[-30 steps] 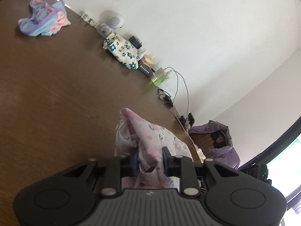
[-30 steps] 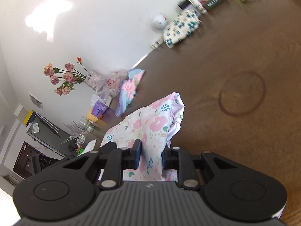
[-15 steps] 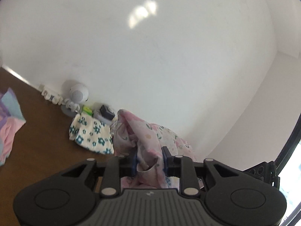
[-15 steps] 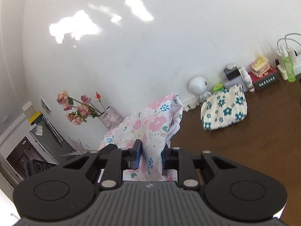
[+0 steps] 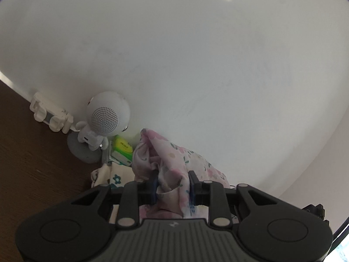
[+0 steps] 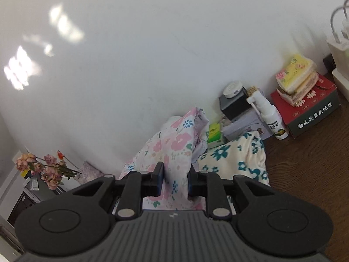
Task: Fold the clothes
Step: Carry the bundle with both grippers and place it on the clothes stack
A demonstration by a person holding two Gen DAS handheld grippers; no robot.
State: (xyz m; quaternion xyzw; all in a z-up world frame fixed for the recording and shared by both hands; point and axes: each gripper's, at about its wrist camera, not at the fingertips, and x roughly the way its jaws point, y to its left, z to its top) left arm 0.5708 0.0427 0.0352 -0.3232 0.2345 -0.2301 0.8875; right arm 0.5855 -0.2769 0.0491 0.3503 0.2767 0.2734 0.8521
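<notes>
My left gripper [image 5: 172, 183] is shut on a bunch of the pink floral garment [image 5: 165, 152]. My right gripper [image 6: 175, 179] is shut on another part of the same pink floral garment [image 6: 174, 144]. Both hold it up near the white wall at the back of the brown table [image 5: 32, 163]. A folded cream cloth with teal flowers [image 6: 235, 159] lies on the table just beyond the right gripper; it also shows in the left wrist view [image 5: 111, 174]. The rest of the held garment hangs below, hidden by the grippers.
A white round speaker [image 5: 104, 118] on a grey base and a white plastic piece [image 5: 50, 118] stand against the wall. A spray bottle [image 6: 270, 118], a red and green box [image 6: 309, 107] with yellow packets, a grey tin and a flower vase [image 6: 45, 168] line the back edge.
Both grippers have tilted up from the table top and moved toward the back wall with the pink floral garment still held. The speaker and the teal-flower cloth are now much nearer.
</notes>
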